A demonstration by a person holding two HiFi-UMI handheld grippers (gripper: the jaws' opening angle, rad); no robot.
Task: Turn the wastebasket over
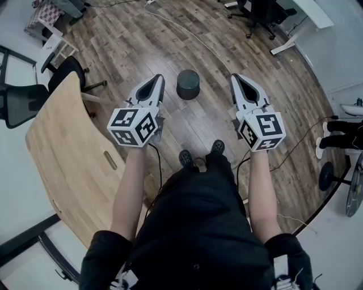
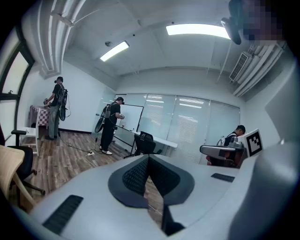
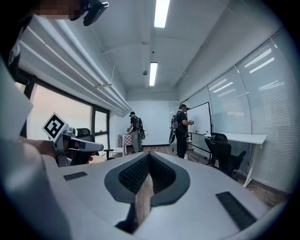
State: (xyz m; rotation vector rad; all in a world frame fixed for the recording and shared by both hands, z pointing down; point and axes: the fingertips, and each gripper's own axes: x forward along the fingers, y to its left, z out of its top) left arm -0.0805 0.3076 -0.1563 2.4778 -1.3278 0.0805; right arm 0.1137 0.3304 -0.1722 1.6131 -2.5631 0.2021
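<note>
Wastebasket (image 1: pixel 188 84), round and dark grey, stands on floor (image 1: pixel 198 127); left tongs (image 1: pixel 160 77) and right tongs (image 1: pixel 234 77) closed, empty.

Cool, even light fell from ceiling strip lights (image 2: pixel 197 30) high above the left gripper (image 2: pixel 148 157). More ceiling tubes (image 3: pixel 161 11) ran overhead ahead of the right gripper (image 3: pixel 149 154), and all of them burned out to plain white. A window (image 3: pixel 61 115) to that gripper's left glowed pale. Each gripper's own body, nearest its lens, looked soft and unfocused. Wide-angle bending curved the walls, and the corners fell black. The wooden floor (image 1: pixel 130 45) ahead of both grippers was evenly lit, with faint shadows.
</note>
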